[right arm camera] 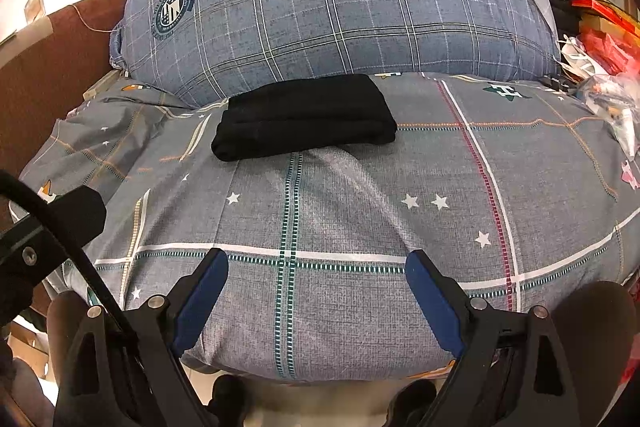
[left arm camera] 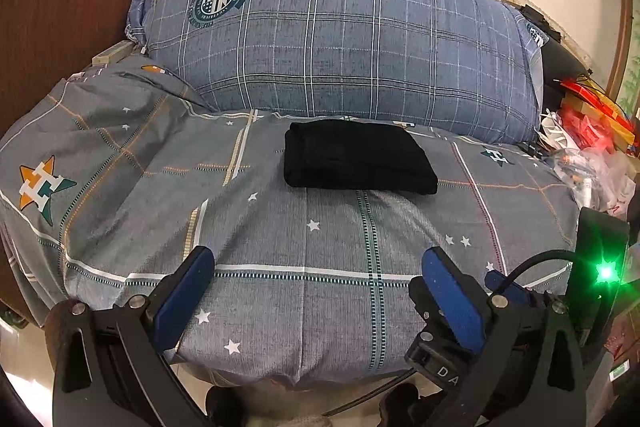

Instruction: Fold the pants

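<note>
both of our grippers hang wide open over the near edge of the bed, folded pants ahead.

our left gripper and right gripper hold nothing, blue pads spread above the grey checked sheet. ahead of both, well apart, the black pants lie folded flat, long axis running left to right, just before the blue plaid pillow.

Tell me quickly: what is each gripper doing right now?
Left gripper: open, holding nothing, short of the folded black pants.
Right gripper: open, holding nothing, jaws wide apart over the bedsheet.
</note>
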The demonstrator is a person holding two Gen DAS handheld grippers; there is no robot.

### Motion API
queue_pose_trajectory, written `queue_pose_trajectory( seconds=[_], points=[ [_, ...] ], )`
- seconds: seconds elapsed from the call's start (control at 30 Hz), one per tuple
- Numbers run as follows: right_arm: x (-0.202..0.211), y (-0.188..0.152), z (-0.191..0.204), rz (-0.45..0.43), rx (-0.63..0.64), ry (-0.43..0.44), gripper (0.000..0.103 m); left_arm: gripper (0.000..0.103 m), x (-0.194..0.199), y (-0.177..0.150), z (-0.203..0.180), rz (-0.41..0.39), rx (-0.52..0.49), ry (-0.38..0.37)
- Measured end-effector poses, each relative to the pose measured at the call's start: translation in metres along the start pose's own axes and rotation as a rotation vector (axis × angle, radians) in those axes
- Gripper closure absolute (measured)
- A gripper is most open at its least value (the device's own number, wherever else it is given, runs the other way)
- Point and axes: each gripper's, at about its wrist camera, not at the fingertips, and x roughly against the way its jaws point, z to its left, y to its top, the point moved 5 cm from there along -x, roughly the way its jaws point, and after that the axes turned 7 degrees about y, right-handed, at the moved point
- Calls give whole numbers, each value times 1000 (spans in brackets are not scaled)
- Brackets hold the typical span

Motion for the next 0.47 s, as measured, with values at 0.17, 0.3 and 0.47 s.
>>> queue_pose_trajectory(
  seconds=[0.17,0.3,0.47],
  points=[
    [0,0,0,-1,0,0,9,0,-5,-2,2,16,5,1],
    [1,1,-1,-7,-2,-2,9,0,-10,-5,6,39,29,15],
    [-1,1,-4,-3,-10,-5,9,0,-18,-10,3,75,19,10]
  ],
)
